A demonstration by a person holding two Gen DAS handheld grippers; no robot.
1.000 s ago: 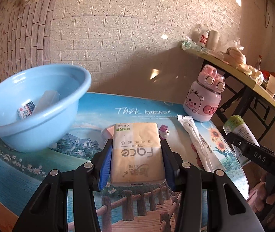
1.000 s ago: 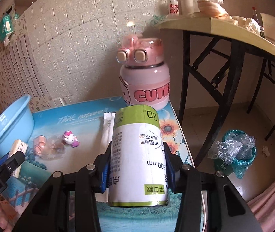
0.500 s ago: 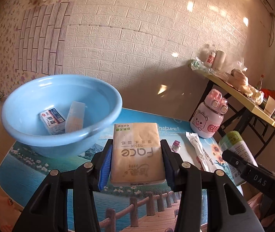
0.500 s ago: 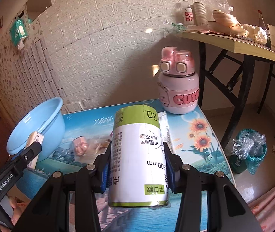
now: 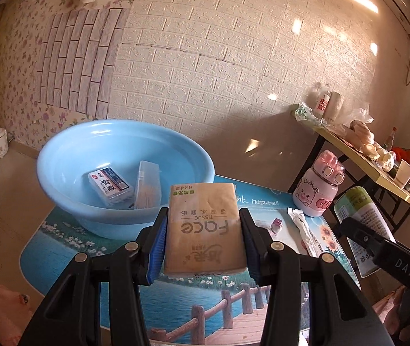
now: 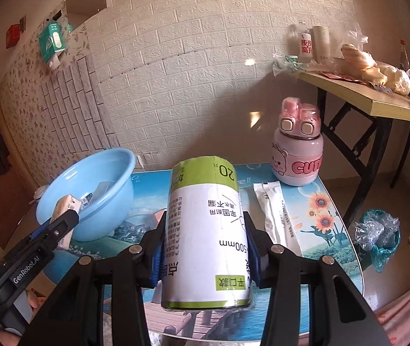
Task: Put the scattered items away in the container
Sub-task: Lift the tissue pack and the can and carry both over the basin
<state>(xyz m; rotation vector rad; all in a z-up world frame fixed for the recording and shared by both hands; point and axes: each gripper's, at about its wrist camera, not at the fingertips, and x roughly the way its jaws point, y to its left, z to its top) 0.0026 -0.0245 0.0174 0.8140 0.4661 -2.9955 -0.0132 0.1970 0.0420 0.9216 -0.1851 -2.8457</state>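
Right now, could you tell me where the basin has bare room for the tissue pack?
The blue basin has bare floor left of the small box and along its far wall. Its near right is crowded: box and clear case side by side. The left tool holds the tissue pack.

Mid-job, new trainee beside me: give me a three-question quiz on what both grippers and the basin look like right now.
1. True or false: the left gripper holds a tissue pack.
2. What is the right gripper shut on? A) pink bottle B) green-and-white roll C) white sachet
3. How many items lie in the blue basin?

Key: 1 true. 2 B, the green-and-white roll. 3 two: a small box and a clear case.
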